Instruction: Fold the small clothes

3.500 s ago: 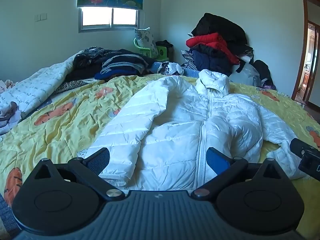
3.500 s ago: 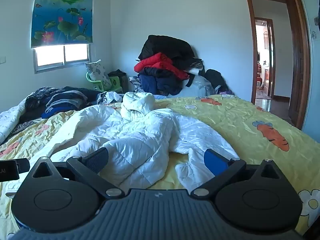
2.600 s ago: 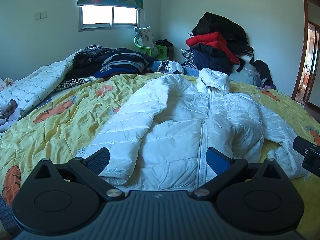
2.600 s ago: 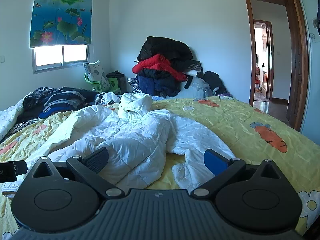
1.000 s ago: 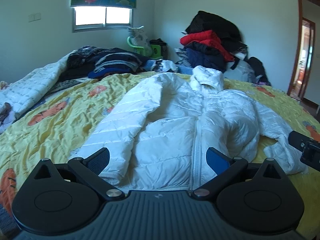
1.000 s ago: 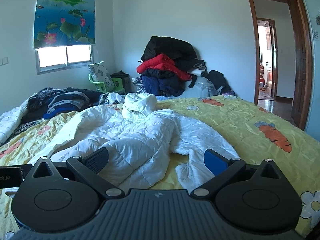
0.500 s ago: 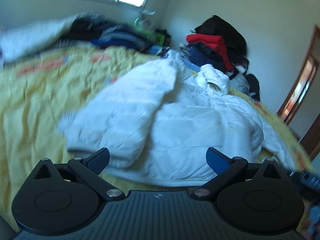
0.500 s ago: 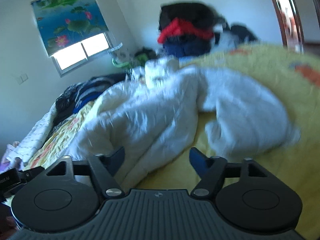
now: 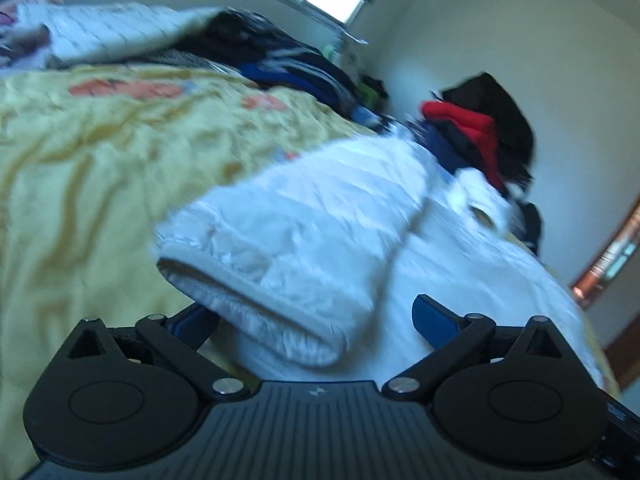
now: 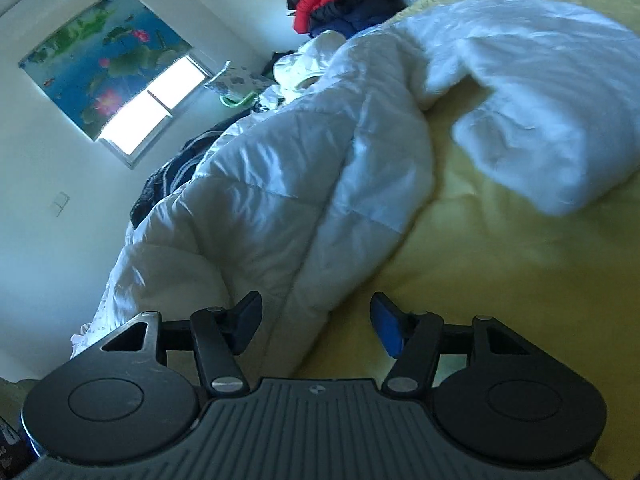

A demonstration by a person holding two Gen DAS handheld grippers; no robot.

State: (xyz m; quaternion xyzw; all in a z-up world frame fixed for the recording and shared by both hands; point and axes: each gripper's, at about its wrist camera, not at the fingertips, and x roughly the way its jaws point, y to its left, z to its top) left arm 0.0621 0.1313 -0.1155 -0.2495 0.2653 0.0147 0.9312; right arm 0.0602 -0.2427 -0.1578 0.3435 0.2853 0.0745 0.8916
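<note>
Reaching step: left hand-held gripper [image 9: 316, 322] spread around the white jacket's [image 9: 320, 216] cuff [image 9: 256, 300] at 12 o'clock; right hand-held gripper [image 10: 316, 326], spread but closing, straddles its hem [image 10: 304, 312]. Next: pinch both.

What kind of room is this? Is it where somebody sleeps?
Probably yes, a bedroom. A white puffy quilted jacket lies on a wide bed with a yellow carrot-print cover, and a heap of red, navy and black clothes sits by the wall.

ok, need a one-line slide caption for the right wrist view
Right gripper, jaws partly closed and closing, straddles the bottom hem of a white quilted puffer jacket on a yellow bedspread.
</note>
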